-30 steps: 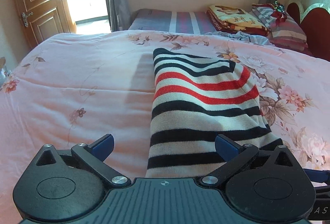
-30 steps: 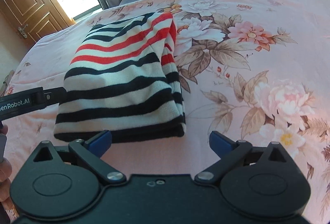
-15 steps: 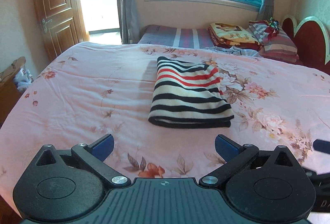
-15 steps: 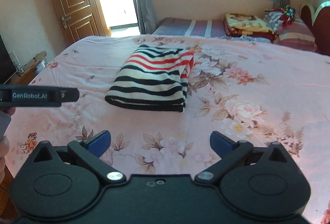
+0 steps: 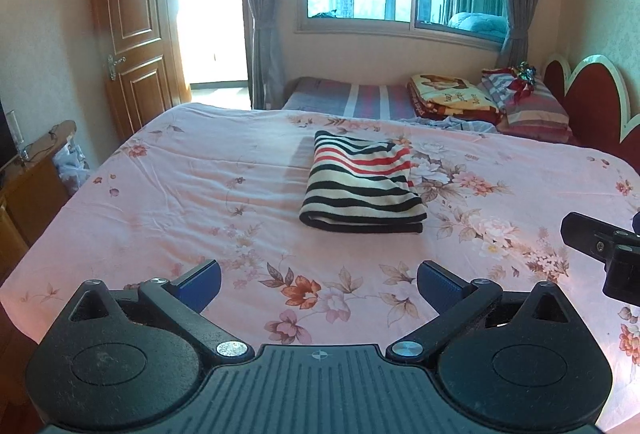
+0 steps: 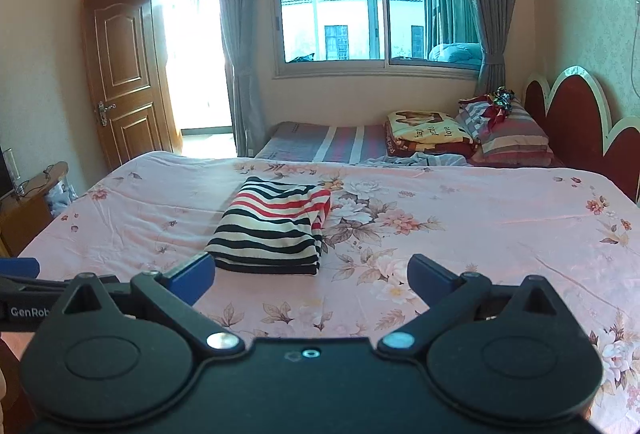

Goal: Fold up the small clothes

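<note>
Neatly folded striped garment (image 5: pixel 362 190) lying mid-bed on the pink floral bedspread (image 5: pixel 168 186), left gripper (image 5: pixel 319 280) and right gripper (image 6: pixel 309 274) both spread wide, empty, well short of it

A striped knit garment (image 5: pixel 362 190) lies folded into a neat, thick rectangle on the pink floral bedspread (image 5: pixel 180 186), near the middle of the bed. Black and cream bands cover its near part, and red and cream bands cross the far part. Its folded layers show stacked along the near edge, flat and even.
</note>
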A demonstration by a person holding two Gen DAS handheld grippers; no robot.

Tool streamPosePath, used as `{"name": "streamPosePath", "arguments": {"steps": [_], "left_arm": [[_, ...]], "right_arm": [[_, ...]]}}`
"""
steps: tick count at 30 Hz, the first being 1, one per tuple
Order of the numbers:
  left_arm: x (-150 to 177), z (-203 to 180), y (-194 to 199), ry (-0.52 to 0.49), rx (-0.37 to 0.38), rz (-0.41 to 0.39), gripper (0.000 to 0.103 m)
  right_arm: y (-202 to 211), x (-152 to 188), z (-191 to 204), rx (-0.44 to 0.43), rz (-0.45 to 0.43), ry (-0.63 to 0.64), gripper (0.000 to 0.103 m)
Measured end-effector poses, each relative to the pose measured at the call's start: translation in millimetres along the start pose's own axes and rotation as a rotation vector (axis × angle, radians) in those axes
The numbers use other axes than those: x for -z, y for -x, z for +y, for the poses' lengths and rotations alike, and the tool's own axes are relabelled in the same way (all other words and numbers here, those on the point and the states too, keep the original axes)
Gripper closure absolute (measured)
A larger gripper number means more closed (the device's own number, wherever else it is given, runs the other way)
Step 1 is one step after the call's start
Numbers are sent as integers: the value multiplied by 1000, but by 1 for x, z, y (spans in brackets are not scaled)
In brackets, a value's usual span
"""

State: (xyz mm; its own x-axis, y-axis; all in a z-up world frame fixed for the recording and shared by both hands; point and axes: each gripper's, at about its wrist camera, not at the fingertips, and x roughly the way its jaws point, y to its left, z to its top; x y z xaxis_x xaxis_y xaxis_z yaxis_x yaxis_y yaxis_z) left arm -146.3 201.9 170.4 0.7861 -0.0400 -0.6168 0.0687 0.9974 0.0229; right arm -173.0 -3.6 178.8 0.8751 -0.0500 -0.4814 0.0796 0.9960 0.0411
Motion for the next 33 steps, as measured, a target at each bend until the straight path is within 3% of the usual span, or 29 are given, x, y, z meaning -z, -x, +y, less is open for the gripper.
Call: {"name": "streamPosePath", "arguments": {"steps": [17, 33], "left_arm": [[5, 1, 18, -10, 15, -23, 0], [2, 6, 25, -3, -7, -40, 0]], "right_arm": [[32, 11, 3, 49, -36, -17, 1], [34, 15, 10, 66, -38, 0, 1]]}}
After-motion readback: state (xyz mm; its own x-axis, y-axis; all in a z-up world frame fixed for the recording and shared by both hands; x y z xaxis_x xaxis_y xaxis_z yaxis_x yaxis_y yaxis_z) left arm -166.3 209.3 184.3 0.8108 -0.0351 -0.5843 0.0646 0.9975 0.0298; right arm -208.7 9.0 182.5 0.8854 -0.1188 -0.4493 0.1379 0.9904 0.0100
